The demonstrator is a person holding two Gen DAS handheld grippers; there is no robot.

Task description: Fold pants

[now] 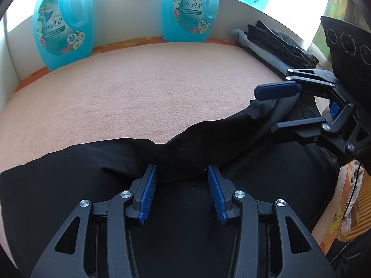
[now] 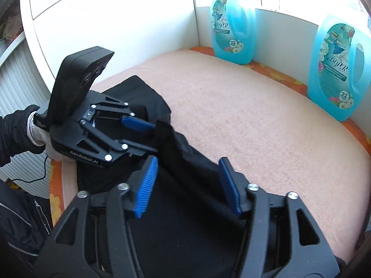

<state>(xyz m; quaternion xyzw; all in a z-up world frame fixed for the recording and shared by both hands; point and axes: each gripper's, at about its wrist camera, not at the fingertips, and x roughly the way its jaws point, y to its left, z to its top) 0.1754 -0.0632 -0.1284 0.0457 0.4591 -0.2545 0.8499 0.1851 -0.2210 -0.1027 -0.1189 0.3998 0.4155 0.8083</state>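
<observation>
Black pants [image 1: 97, 162] sprawl across the lower half of the left wrist view, unfolded on a peach mat [image 1: 143, 92].

Upper left of that view, two blue jugs [image 1: 62, 23] stand at the wall; lower centre, the left gripper [image 1: 182, 192] hovers with fingers spread over the cloth, holding nothing; far right, a folded stack [image 1: 273, 44] lies at the mat's edge, and below it the right gripper [image 1: 266, 111] is also spread, one finger above a raised fold, one below. My judgement: the first fold is being set up. Next, both must close on the hem and carry it across evenly.
</observation>
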